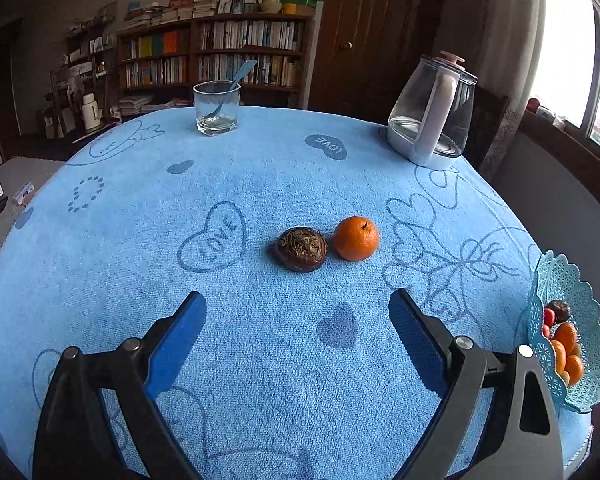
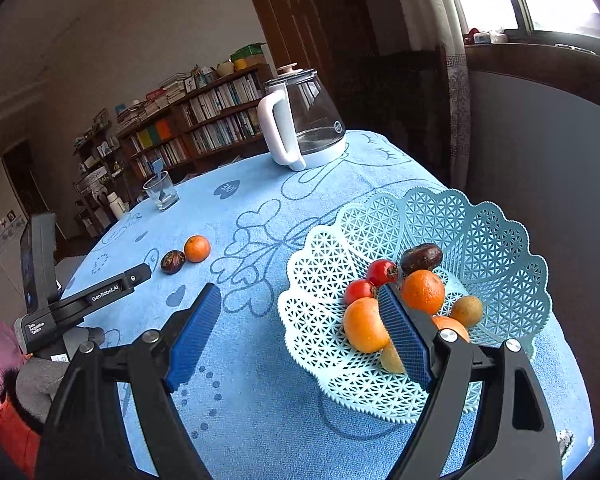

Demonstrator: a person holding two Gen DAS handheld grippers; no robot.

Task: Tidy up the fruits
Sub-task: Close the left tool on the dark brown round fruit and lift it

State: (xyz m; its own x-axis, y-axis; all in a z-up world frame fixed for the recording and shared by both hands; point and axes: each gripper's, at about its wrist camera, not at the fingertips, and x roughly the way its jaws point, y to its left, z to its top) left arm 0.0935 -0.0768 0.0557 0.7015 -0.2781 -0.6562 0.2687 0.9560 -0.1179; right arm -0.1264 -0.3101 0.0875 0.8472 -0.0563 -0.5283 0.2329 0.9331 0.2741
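Left wrist: blue towel cloth (image 1: 260, 184) on table, bookshelf (image 1: 216, 52) behind; both hand-held grippers apart, empty.

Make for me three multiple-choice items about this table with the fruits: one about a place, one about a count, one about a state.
1. Where does the dark brown fruit outside the basket lie?
A. Inside the glass
B. On the blue cloth beside the orange
C. On top of the kettle

2. How many fruits lie on the cloth outside the basket?
A. Two
B. Four
C. None

3. How do the left tongs stand?
A. Shut on the orange
B. Shut on the spoon
C. Open, holding nothing

Answers:
1 B: in the left wrist view it sits on the blue cloth, close beside the orange.
2 A: only the orange and the dark fruit lie there.
3 C: both blue pads are wide apart with only cloth between them.
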